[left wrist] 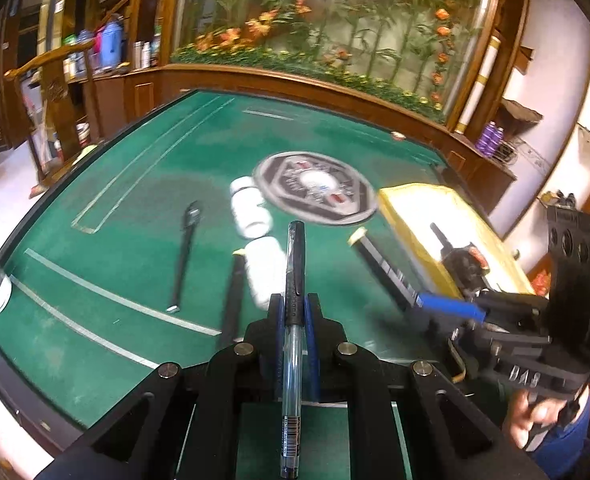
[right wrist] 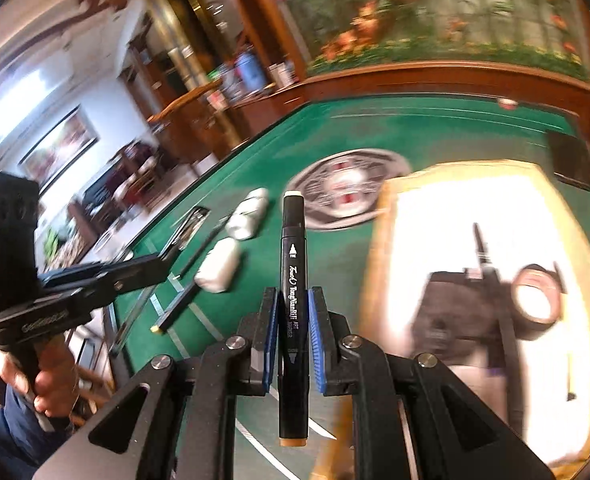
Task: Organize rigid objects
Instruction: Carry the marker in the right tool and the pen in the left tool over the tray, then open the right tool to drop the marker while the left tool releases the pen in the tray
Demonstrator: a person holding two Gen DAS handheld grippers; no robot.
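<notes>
Pinching a gel pen [left wrist: 295, 300] lengthwise in my left hand-held gripper [left wrist: 294, 312], and my right hand-held gripper [right wrist: 293, 320] clamps a black marker [right wrist: 293, 300], both carried above the green bench [left wrist: 135, 200] toward the yellow box [left wrist: 415, 216], presumably where loose items collect; white bottles [left wrist: 251, 208] wait.

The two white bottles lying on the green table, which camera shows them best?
The left wrist view: both white bottles lie sharp and close, just past the pen in the left gripper. The right wrist view shows them smaller, off to the side and motion-blurred.
</notes>
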